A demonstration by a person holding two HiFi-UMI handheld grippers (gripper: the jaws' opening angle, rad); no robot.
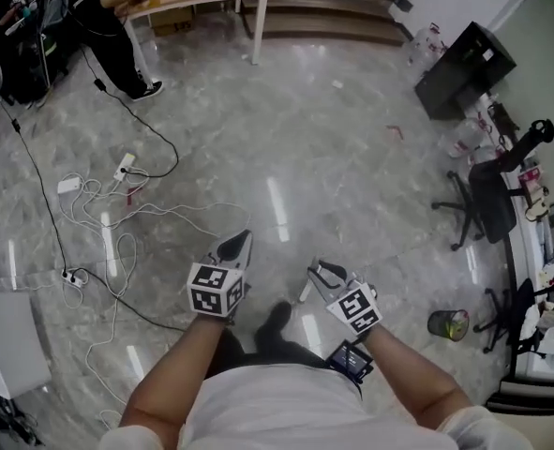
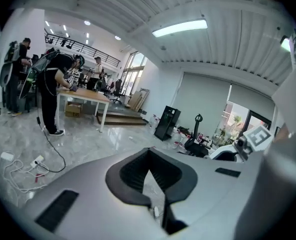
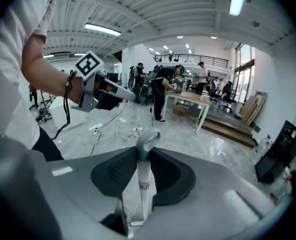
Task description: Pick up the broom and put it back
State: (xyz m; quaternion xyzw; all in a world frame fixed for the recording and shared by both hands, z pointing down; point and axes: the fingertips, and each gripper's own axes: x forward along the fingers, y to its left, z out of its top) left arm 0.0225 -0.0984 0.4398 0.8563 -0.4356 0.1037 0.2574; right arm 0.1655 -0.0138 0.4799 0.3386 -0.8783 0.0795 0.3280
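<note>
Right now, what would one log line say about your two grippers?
left gripper: shut, empty | right gripper: shut on broom handle | grey loop end: sticks out past the jaws

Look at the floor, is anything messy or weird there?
Yes: white cables and a power strip sprawl in a loose tangle over the open floor, at the head view's left. They look like a trip hazard.

The left gripper (image 2: 149, 159) fills the lower half of the frame. Its 2 grey jaws with black ribbed pads meet at the tips, with nothing between them. At upper left, 1 person in black clothes (image 2: 52, 81) bends over a wooden table with white legs (image 2: 85, 95). White cables (image 2: 17, 166) lie on the glossy grey floor (image 2: 87, 139) at lower left. A tall black cabinet (image 2: 167, 123) stands at centre.
</note>
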